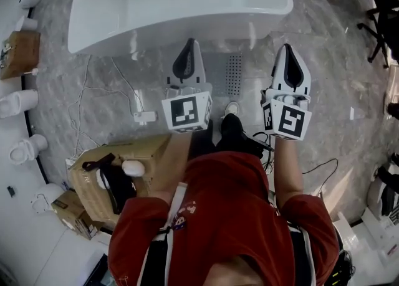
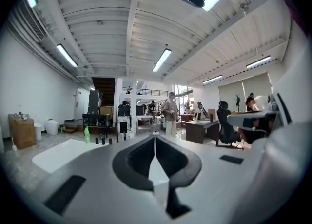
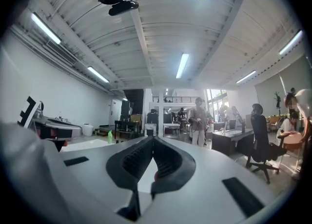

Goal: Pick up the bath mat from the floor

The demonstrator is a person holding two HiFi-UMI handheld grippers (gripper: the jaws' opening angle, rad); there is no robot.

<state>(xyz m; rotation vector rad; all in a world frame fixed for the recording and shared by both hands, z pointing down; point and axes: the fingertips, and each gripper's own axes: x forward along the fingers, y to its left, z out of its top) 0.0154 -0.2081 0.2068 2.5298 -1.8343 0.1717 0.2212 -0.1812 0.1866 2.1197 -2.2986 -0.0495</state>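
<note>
Left gripper (image 1: 190, 43) and right gripper (image 1: 287, 48) had jaws closed, empty; what appeared to be the bath mat (image 1: 232, 74) lay between them.

No legible text, brand, number or sign in any view. The left marker cube (image 1: 187, 111) and right marker cube (image 1: 287, 120) bear only black-and-white square patterns. Print on the far-left cardboard box (image 1: 17, 54) and the red shirt's (image 1: 230, 216) emblem is too small to read.

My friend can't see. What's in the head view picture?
Seen from above, a person in a red shirt holds the left gripper and right gripper, both shut, over the floor. Ahead are a white bathtub and a grey bath mat.
</note>
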